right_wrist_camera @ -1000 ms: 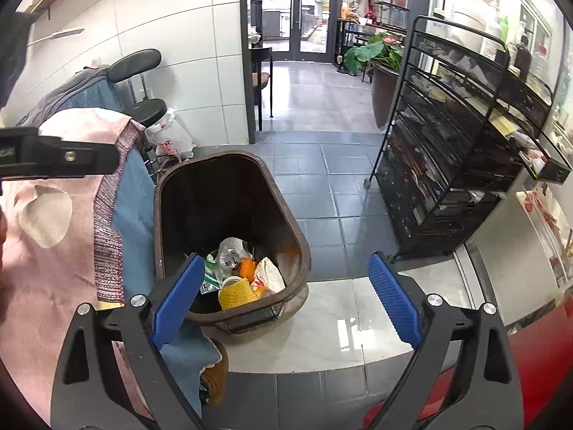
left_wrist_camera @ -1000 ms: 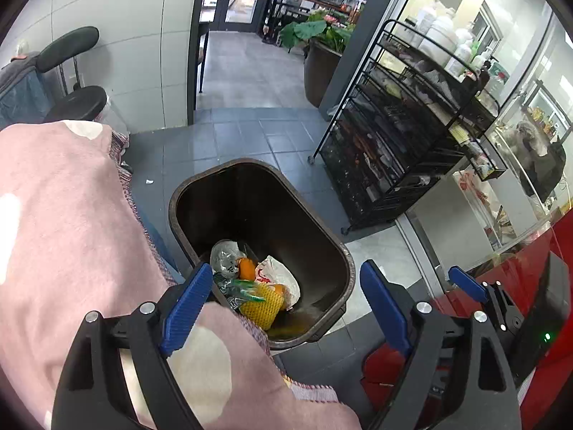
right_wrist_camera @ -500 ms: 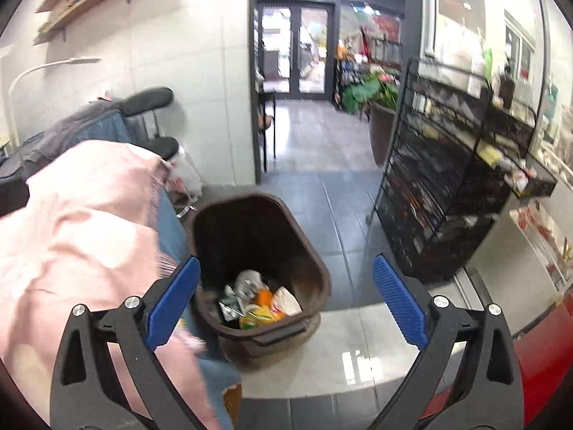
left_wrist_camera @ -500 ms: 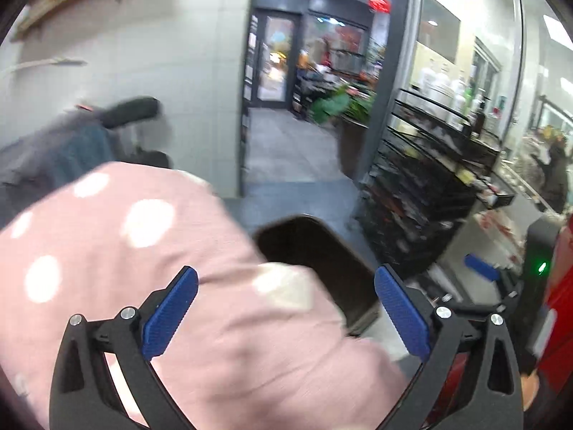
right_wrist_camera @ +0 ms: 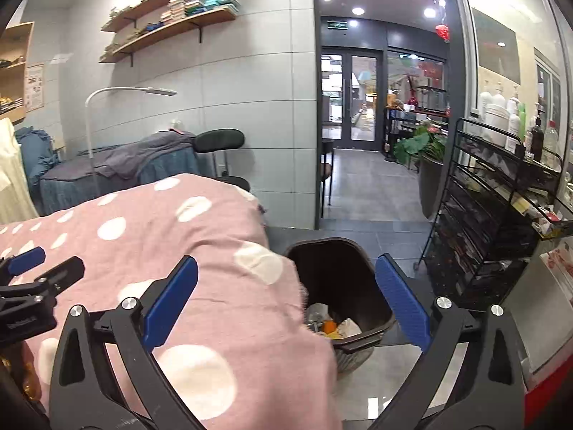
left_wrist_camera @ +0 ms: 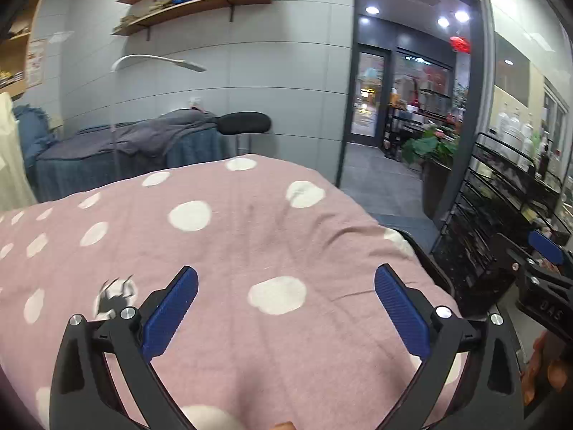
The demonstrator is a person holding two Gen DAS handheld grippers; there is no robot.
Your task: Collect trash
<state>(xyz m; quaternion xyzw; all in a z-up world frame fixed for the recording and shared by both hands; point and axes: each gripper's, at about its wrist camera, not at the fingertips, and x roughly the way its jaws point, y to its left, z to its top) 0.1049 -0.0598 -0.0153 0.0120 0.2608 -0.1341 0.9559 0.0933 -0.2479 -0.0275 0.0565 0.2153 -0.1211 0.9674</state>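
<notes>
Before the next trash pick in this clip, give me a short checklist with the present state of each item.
1. Left gripper free: ok, open with nothing between its fingers.
2. Right gripper free: ok, open and holding nothing.
3. Brown trash bin reachable: ok, upright on the floor beside the bed, mouth open.
4. Room left in the bin: ok, the wrappers and orange scraps lie low at its bottom.
5. Next piece of trash located: cannot tell, a small dark-and-white scrap lies on the pink polka-dot blanket, but what it is does not show.
6. Path past the black wire rack: ok, it stands apart from the bin.
</notes>
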